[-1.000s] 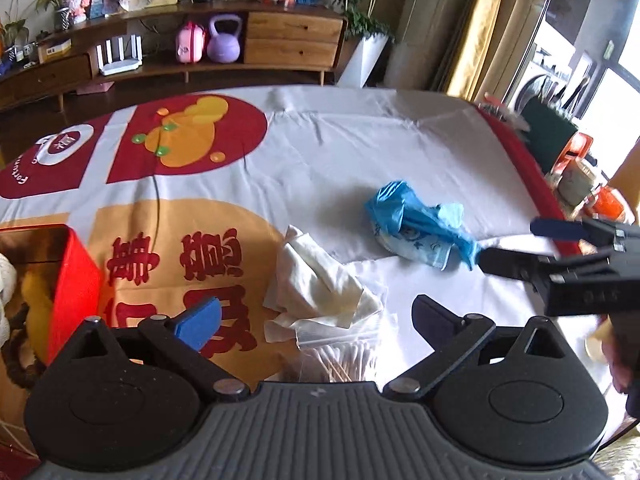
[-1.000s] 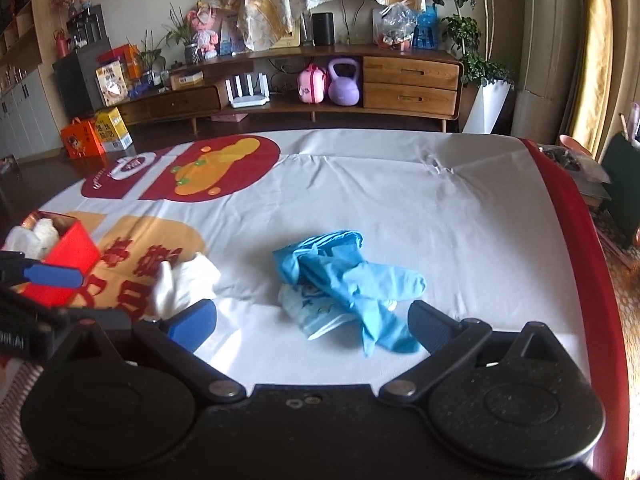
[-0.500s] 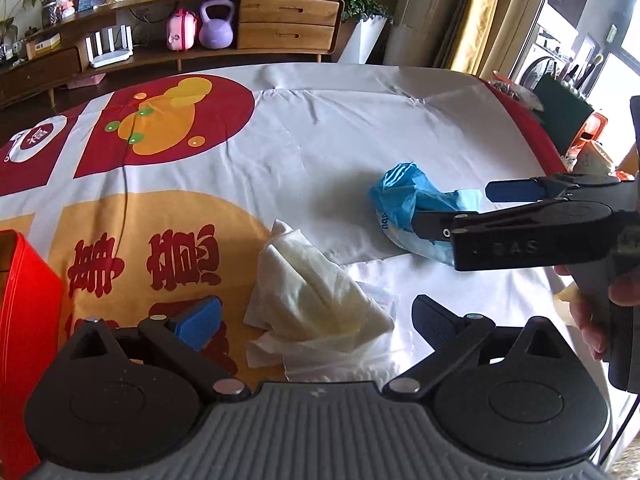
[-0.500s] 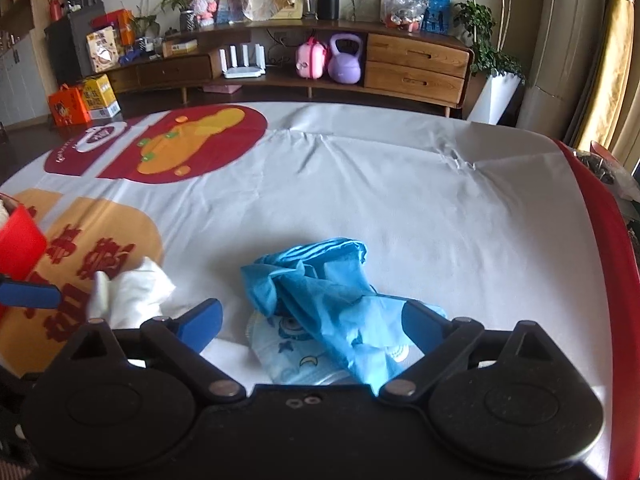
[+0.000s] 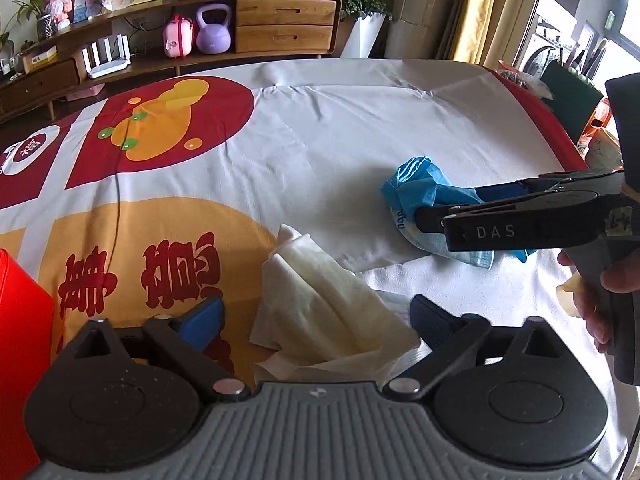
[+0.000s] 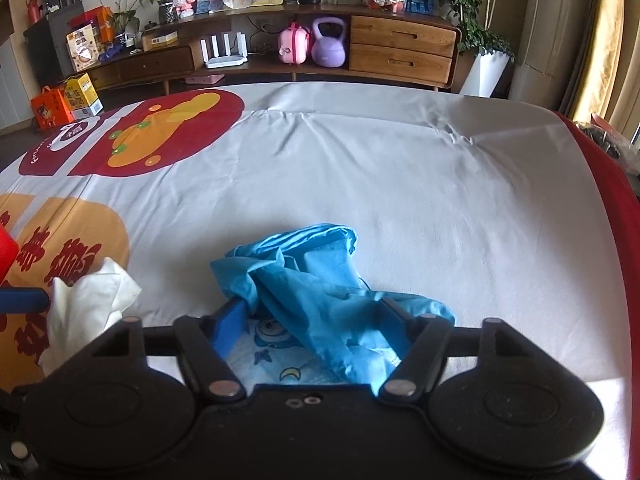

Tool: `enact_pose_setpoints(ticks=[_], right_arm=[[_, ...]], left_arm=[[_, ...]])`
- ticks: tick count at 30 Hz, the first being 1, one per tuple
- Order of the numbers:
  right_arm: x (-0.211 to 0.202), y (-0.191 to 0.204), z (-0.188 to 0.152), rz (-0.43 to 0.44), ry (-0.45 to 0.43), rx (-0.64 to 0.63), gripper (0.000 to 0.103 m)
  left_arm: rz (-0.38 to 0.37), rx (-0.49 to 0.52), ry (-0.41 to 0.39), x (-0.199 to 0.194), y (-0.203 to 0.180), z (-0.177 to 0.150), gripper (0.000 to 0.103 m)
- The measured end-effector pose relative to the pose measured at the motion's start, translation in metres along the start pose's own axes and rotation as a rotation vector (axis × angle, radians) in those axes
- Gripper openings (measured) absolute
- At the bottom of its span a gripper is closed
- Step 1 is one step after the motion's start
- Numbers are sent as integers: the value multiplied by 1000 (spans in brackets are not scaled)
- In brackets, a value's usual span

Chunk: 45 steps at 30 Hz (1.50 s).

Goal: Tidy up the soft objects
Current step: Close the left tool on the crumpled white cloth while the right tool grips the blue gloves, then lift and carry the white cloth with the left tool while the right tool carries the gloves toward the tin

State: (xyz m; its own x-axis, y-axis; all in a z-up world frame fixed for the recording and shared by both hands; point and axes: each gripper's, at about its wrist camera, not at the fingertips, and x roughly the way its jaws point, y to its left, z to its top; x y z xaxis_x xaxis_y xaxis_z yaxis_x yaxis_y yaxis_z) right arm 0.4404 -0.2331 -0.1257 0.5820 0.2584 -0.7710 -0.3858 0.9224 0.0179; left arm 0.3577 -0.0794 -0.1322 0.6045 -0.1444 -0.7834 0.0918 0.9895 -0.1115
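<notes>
Right gripper (image 6: 310, 314): jaws closing round the glove (image 6: 320, 276); the blue pad is against the glove's left side and the far finger is sunk into its folds. No firm pinch is evident yet.
Left gripper (image 5: 316, 320): wide, jaws closing a little, with the tissue (image 5: 328, 308) lying between the fingers; the pads are clear of it.
Glove: blue, crumpled, on the white part of the cloth (image 6: 400, 168), resting on a printed mask (image 6: 280, 356) with a cartoon pattern.
Tissue: cream, rumpled, near the glove but apart from it, at the edge of the orange print.
Bin (image 5: 20, 344): red, at the left edge of the left view, well apart from both items.
Change: a second ago both grippers stood above and behind their items, fully spread. Both have since come down and forward, and the right one has narrowed markedly.
Meaning: judged as two pickups begun at once, glove by the right, tissue by the left. Neither item has been lifted. Sorting into the bin remains to be done.
Risk: the right gripper may take the mask along with the glove.
Hidden: the right fingertips are buried in glove folds, so contact depth cannot be told. The mask is mostly covered. The near part of the tissue is cut off by the left gripper body. Bin contents are out of view.
</notes>
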Motion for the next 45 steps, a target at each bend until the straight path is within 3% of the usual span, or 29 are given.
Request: enact_pose_setpoints(ticks=[4,9,12,16,18,20,34,45], right_arm=[[-1,-4,0,5,-3,15,56],[-5,-10,0,-4,-11,35,42],[-7,-14,-1,-7,-15,56,39],[-13,-19,-3,-7,-27,80,29],[-14,-21,-4,-8,-28,83,12],[-15,-21,-5,-17,-28,84,8],[-74,-28,-13,3,-120,152,3],[-142,6,-29,79,-158,137,3]], left_arm=[[-16,-19,0,-2,4,-1,78],[-37,-25,-4,-4,7,-2,48],[-37,-24,-6,-5,7,-2,35],[-49,-33,-18,-9,10,-3,27],[-50,-31,-22,-11,10,-3,21],[-41,-22,-28,-13,9,-3,16],[-21,-81,-67,-45,31,-6,11],[-43,-105,-115,-95,45,-16,11]])
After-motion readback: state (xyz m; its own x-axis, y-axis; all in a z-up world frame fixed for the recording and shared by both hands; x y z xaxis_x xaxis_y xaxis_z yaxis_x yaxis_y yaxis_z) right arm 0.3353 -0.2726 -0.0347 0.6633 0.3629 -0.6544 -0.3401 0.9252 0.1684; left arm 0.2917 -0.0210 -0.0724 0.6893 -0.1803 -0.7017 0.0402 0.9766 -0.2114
